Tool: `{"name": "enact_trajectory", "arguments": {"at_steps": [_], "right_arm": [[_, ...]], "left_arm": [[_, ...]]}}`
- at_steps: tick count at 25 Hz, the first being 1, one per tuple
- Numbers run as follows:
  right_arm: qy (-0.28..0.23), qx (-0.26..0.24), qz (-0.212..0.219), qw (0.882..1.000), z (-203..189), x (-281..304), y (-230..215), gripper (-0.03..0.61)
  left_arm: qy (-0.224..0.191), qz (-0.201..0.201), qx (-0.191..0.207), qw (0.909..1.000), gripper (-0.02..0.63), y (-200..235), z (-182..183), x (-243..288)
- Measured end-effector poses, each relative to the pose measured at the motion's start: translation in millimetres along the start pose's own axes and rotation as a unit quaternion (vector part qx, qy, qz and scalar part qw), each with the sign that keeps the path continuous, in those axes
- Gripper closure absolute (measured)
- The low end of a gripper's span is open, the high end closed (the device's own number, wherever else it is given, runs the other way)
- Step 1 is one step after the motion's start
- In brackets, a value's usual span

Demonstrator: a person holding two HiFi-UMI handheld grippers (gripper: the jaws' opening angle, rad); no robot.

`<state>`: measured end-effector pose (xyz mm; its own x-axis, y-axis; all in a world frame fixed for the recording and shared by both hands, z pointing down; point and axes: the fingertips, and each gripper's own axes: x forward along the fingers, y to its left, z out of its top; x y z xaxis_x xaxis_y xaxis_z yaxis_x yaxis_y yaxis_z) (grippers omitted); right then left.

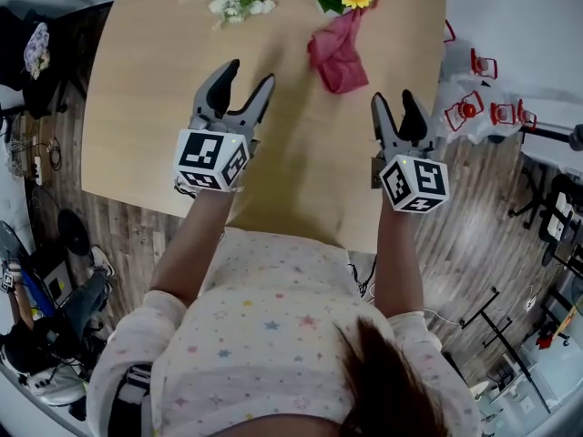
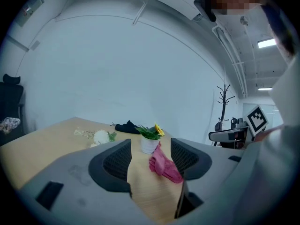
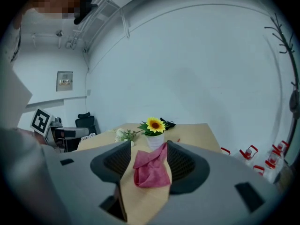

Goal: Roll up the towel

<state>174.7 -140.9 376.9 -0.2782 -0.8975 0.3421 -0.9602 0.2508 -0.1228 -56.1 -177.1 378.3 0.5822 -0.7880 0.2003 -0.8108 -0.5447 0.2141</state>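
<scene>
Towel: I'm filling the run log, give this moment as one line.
towel crumpled, unrolled, by flower pot | left gripper open, empty | right gripper open, empty | phase pre-grasp

Bright, even light fills the room from ceiling strip lights [image 2: 267, 43] overhead. On the pale wooden table [image 1: 137, 116] the shadows are soft: a faint one lies beside the left gripper [image 1: 248, 74] and a slightly darker one along the edge of the red towel [image 1: 337, 55]. Both gripper views bow the walls heavily and go black at the corners. Their own jaws look soft, the towel sharper. The head view curves the floor [image 1: 474, 189] at its edges.
</scene>
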Motion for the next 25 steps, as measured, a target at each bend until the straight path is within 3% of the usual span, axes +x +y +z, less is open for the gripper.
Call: {"name": "enact_trajectory", "arguments": {"at_steps": [11,25], "right_arm": [[0.077,0.006,0.001,0.997,-61.7,52.7,-30.9,0.387],[0.192,0.002,0.000,0.981,-132.8,102.2,-44.4,0.422]], "left_arm": [[0.030,0.003,-0.008,0.9995,0.371,9.2,-33.1,32.9],[0.065,-0.019,-0.018,0.9976,0.371,0.5,-68.5,52.8]]}}
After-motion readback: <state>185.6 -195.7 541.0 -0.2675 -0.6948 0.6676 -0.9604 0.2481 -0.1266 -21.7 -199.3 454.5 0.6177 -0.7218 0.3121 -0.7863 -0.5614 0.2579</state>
